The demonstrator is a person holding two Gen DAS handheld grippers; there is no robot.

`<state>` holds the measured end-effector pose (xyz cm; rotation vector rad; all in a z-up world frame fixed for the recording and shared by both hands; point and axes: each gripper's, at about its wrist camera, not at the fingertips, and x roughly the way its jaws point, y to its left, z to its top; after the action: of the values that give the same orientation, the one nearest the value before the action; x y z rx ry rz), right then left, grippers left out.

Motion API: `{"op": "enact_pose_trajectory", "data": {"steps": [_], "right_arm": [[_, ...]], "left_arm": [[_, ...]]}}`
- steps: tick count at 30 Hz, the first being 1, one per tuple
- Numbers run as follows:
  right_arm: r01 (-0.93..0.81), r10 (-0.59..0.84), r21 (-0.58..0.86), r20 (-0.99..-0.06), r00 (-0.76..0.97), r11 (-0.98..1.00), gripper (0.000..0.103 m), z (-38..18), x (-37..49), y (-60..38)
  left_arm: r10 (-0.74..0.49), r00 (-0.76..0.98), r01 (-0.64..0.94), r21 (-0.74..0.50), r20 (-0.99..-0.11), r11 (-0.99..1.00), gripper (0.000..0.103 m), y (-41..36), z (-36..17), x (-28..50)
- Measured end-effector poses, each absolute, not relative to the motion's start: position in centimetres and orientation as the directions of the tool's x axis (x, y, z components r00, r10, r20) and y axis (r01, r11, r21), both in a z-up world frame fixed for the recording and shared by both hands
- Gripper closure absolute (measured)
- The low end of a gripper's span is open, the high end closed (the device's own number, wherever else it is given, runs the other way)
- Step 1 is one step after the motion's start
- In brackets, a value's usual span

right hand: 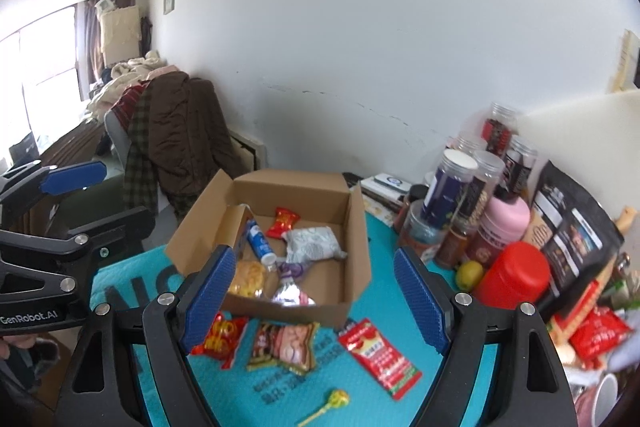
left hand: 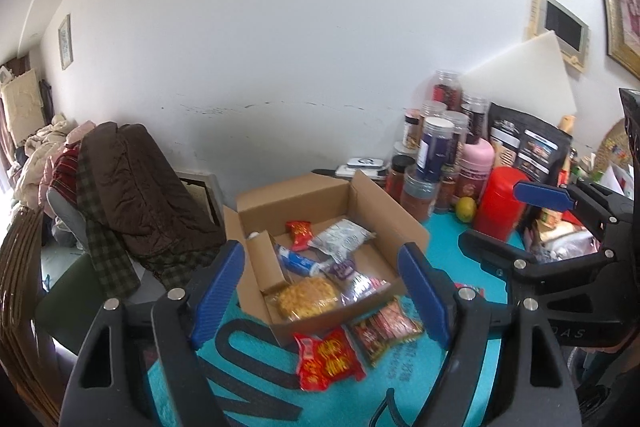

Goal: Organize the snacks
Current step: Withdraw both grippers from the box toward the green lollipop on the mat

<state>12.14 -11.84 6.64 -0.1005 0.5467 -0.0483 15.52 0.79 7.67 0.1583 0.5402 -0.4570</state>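
An open cardboard box [left hand: 288, 193] [right hand: 280, 179] stands on a turquoise mat [right hand: 360, 399]. Inside lie a small red packet [left hand: 300, 233], a grey-white packet [right hand: 312, 247], a blue tube [right hand: 258, 243], a purple-silver wrapper [left hand: 344, 271] and a yellow cracker pack [left hand: 308, 297]. In front of the box on the mat are a red-yellow packet [left hand: 326, 359] [right hand: 222, 339], a dark meat-snack packet [left hand: 386, 329] [right hand: 286, 345], a red sachet [right hand: 378, 357] and a lollipop [right hand: 332, 403]. My left gripper [left hand: 320, 291] [right hand: 92, 203] and right gripper [right hand: 314, 293] [left hand: 520, 223] hover open above the box's near side, holding nothing.
Clear jars [right hand: 452, 187], a pink bottle [right hand: 506, 223], a red canister [right hand: 514, 275], a lemon [right hand: 470, 275] and a black pouch [right hand: 572, 227] crowd the mat's right side. A chair draped with a brown jacket [left hand: 136, 187] stands left of the table, against the white wall.
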Motion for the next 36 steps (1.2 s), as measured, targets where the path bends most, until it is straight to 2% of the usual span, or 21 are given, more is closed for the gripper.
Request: {"op": "enact_pose_trajectory", "data": {"steps": [16, 23, 36], "right_arm": [[0.097, -0.133, -0.096, -0.52, 0.844, 0.991, 0.018, 2.4, 5.7, -12.1], [0.111, -0.13, -0.069, -0.556, 0.821, 0.991, 0.018, 0.0, 4.4, -12.5], [0.109, -0.093, -0.015, -0.646, 0.758, 0.994, 0.019, -5.3, 5.0, -13.6]], "left_arm": [[-0.453, 0.692, 0.535, -0.021, -0.562, 0.844, 0.023, 0.3, 3.8, 10.9], [-0.454, 0.671, 0.547, -0.022, -0.587, 0.837, 0.024, -0.1, 1.7, 9.8], [-0.47, 0.57, 0.547, -0.115, -0.674, 0.829, 0.024, -0.1, -3.5, 10.5]]}}
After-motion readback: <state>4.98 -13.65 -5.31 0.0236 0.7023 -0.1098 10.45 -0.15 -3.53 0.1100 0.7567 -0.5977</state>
